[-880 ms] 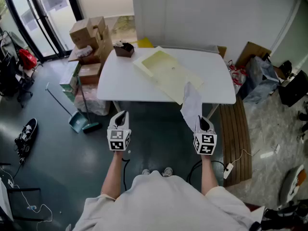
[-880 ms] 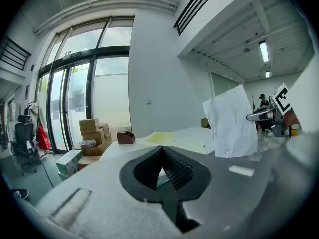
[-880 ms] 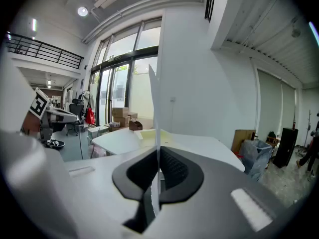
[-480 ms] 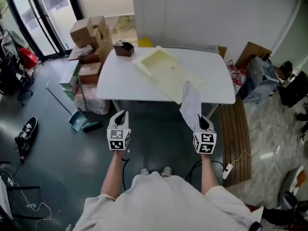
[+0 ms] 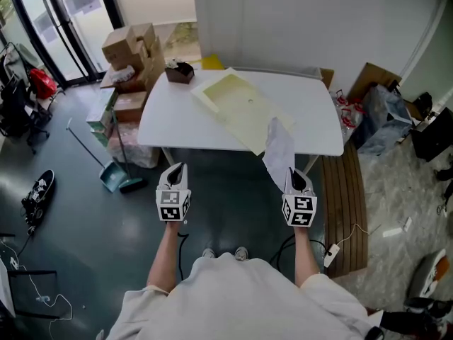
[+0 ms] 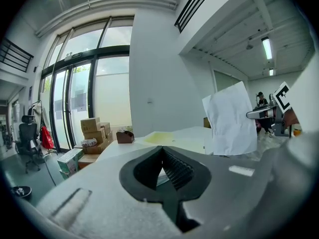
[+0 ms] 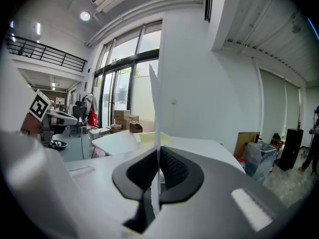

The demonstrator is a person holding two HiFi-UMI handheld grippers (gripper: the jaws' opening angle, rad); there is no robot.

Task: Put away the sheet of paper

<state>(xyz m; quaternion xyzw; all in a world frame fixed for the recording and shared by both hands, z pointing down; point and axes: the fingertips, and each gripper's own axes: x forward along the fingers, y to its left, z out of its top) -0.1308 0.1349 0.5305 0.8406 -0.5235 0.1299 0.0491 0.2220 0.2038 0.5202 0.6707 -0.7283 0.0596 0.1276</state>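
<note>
A white sheet of paper stands upright in my right gripper, whose jaws are shut on its lower edge. In the right gripper view the paper shows edge-on, pinched between the pads of the right gripper. My left gripper hangs level beside it, shut and empty; the left gripper view shows the left gripper with its jaws closed and the paper off to the right. Both are held over the floor, short of the white table. A pale yellow folder lies on the table.
A small brown box sits at the table's far left corner. Cardboard boxes are stacked left of the table, with a broom and dustpan below them. A wooden bench runs along the right, with bags behind it.
The table and floor have shifted slightly left in the head view. Both grippers keep their places, and the paper stays in the right one.
</note>
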